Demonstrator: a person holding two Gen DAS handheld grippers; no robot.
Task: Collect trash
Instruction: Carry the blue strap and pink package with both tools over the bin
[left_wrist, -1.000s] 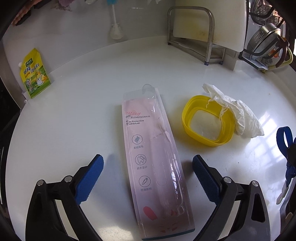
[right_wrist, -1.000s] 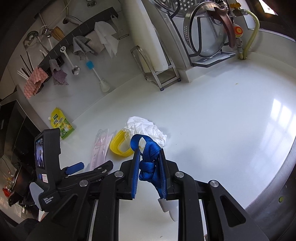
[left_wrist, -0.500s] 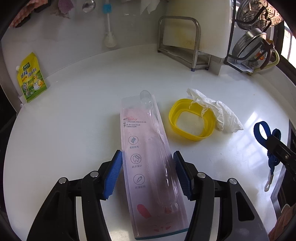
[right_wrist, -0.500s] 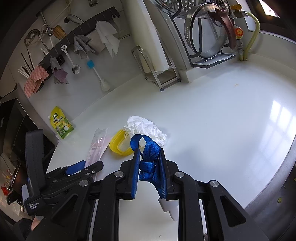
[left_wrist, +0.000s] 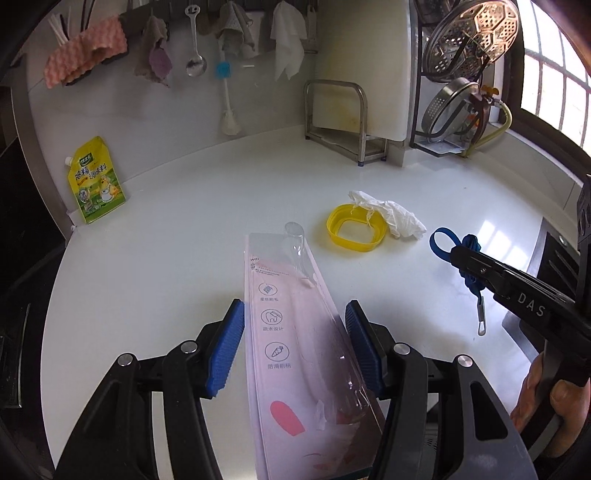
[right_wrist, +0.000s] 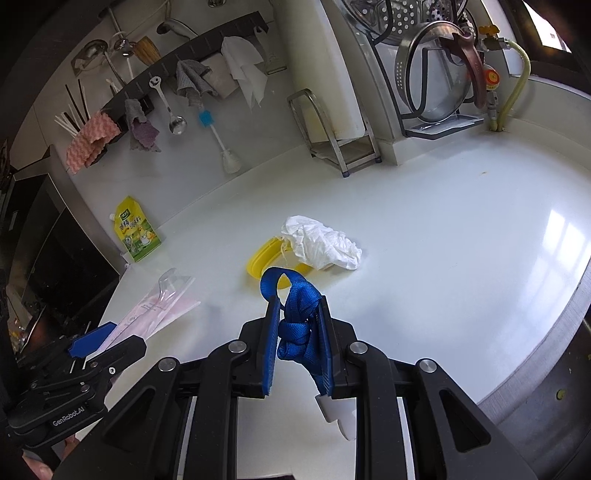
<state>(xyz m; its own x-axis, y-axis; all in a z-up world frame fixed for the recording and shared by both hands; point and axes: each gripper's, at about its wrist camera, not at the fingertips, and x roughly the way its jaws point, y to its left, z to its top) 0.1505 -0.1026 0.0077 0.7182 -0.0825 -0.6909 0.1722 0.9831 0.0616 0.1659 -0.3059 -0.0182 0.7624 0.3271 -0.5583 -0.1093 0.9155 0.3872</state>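
My left gripper (left_wrist: 295, 341) is shut on a long pink toothbrush package (left_wrist: 295, 325) and holds it lifted above the white counter (left_wrist: 166, 240). The package also shows in the right wrist view (right_wrist: 159, 306). My right gripper (right_wrist: 297, 332) is shut on a knotted blue strap (right_wrist: 295, 314), which also shows in the left wrist view (left_wrist: 469, 254). A yellow plastic ring (left_wrist: 356, 230) lies on the counter with a crumpled white tissue (left_wrist: 391, 218) against its right side; both also show in the right wrist view, the ring (right_wrist: 264, 260) and the tissue (right_wrist: 321, 247).
A yellow-green sauce pouch (left_wrist: 96, 181) leans on the back wall at the left. A metal rack with a cutting board (left_wrist: 351, 125) and a pot-lid rack (left_wrist: 465, 110) stand at the back right. Cloths and utensils hang on the wall. The counter edge (right_wrist: 554, 332) runs at the right.
My left gripper has closed on the toothbrush package and lifted it off the counter, tilting the view upward. My right gripper has kept its hold on the blue strap and barely moved.
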